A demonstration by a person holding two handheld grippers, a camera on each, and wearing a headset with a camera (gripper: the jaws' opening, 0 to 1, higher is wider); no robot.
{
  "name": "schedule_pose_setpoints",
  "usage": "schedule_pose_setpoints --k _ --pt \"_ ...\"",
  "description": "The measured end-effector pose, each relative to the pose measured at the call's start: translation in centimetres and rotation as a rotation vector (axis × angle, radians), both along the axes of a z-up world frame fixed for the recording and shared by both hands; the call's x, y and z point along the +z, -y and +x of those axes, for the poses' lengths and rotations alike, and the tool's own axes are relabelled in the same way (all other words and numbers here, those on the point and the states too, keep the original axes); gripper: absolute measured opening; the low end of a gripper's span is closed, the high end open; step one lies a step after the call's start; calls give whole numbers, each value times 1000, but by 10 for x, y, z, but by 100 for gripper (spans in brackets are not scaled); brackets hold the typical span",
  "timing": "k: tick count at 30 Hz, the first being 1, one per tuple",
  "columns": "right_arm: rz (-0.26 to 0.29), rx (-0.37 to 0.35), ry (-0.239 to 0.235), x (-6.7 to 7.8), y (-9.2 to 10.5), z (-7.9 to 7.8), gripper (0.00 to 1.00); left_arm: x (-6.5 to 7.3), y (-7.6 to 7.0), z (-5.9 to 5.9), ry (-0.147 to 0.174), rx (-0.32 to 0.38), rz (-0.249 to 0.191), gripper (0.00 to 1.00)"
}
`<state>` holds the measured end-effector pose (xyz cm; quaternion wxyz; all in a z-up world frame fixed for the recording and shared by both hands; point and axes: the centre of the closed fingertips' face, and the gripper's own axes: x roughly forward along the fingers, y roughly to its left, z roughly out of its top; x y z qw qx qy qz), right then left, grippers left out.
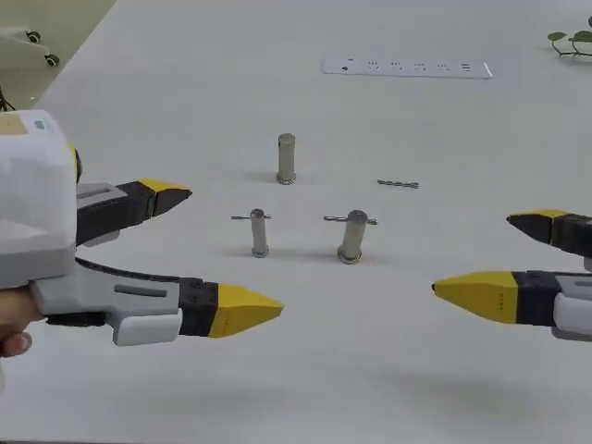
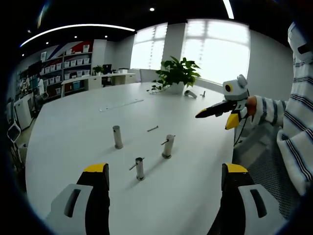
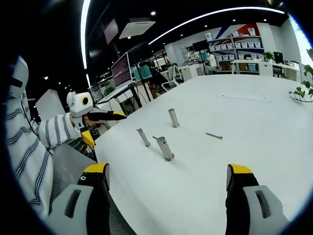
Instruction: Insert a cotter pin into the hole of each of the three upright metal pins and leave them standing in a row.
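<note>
A white power strip [image 1: 407, 67] lies on the white table [image 1: 305, 379], far beyond both claws, and a potted plant [image 1: 573, 42] sits past the right one. The left gripper [image 1: 217, 250] and right gripper [image 1: 481, 255] hover with jaws spread wide, holding nothing. Between them stand two metal pins, each with a cotter through it: the near-left pin [image 1: 259, 231] and the near-right pin [image 1: 351, 237]. The bare pin [image 1: 286, 159] stands farther ahead. The loose cotter pin [image 1: 398, 184] lies flat, nearer the right gripper.
</note>
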<state>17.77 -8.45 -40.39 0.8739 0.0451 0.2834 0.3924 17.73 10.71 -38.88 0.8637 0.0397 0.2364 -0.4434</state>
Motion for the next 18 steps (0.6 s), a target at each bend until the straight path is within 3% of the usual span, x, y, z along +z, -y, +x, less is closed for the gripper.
schedule_pose_setpoints --k 8,18 --pt "-7 -46 -8 1 9 -8 98 10 6 21 19 8 -9 94" --pt "-4 -100 -11 2 20 -15 98 21 9 57 47 10 -1 91"
